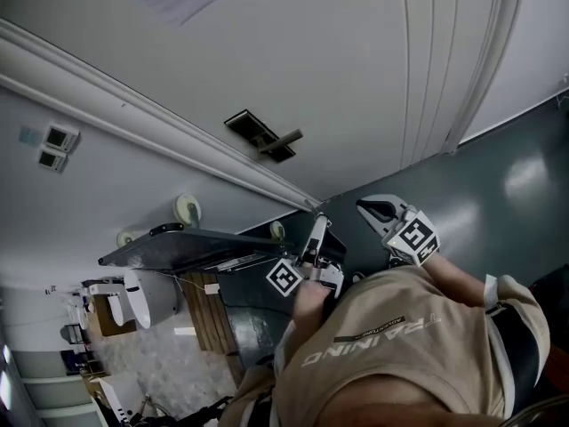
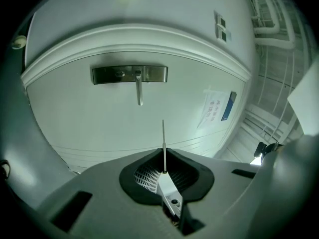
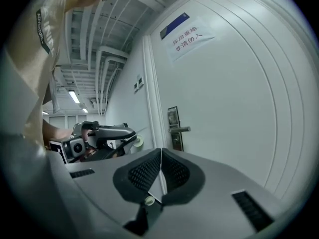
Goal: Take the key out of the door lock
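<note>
The left gripper pinches the key in its ribbed black pads. The key is a thin flat metal blade, seen edge-on and clear of the lock, a brushed steel plate at twelve o'clock on the smooth white door. It looks drawn straight back to free it. The right gripper idles, pressed together on nothing.

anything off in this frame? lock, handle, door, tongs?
Nothing stands out. The lock plate and handle look intact on the door, with no key showing in the lock. The left tongs are shut on the thin key, seen edge-on, clear of the door. The right tongs are shut, empty.
</note>
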### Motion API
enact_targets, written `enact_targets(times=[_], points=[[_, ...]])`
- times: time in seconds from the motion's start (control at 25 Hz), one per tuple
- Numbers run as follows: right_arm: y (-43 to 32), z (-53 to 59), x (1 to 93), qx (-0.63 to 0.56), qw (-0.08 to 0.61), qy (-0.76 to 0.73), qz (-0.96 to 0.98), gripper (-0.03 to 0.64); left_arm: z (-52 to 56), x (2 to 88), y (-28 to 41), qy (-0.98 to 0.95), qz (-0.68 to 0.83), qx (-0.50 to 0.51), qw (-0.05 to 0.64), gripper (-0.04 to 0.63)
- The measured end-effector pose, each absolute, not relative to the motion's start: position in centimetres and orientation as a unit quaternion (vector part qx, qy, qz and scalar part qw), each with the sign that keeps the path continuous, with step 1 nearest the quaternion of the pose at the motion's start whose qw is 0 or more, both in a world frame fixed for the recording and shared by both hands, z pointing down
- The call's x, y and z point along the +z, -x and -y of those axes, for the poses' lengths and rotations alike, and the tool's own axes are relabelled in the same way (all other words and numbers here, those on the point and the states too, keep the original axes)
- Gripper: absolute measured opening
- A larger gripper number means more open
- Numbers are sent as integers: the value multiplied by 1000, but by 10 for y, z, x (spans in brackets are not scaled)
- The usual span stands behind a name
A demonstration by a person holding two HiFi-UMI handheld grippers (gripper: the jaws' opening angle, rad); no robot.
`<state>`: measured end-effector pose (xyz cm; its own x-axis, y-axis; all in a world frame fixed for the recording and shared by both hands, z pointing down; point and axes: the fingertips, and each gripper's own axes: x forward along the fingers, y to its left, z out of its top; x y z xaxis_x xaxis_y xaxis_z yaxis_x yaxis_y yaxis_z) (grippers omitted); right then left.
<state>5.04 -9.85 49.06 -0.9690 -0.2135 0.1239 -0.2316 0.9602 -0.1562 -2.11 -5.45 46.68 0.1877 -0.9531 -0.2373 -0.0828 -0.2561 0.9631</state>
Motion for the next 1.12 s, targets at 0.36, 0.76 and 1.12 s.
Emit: enact_targets(times=[0.36,0.76,1.12], points=[[-36,96,480,61,45,-55,996,15,59,473,34,-613,446,-489,432,23],[-29,112,485,27,65,-80,994,15,69,475,38,-610,434,-492,445,23],[14,87,457,38,39,-86,995,15,27,455,86,-605,448,-495,435,23]])
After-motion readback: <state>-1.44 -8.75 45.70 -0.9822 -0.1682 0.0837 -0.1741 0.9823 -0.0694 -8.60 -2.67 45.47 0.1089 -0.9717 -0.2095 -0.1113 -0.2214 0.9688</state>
